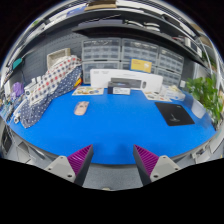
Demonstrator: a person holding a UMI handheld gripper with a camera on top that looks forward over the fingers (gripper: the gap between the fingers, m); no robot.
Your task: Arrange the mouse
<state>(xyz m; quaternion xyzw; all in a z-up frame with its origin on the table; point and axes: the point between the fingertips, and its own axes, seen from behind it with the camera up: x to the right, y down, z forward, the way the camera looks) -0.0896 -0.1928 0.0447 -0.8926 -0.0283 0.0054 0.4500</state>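
Fingers of the gripper stand spread at the bottom of the frame, magenta pads facing each other across an empty gap, nothing pinched. Just beyond them runs the blue table top, bare through its middle. Further out, left of centre, lies the mouse, a small pale shape resting flat on the blue surface, well apart from the fingers. At right of centre sits a black mouse pad (probably where the mouse belongs, though that is a guess). A person's plaid sleeve leans on the table at upper left, and a green plant stands at the right edge. I judge the mouse light, rigid and smooth-shelled, so slippery; gripping across its narrow flanks near mid-body seems safest.
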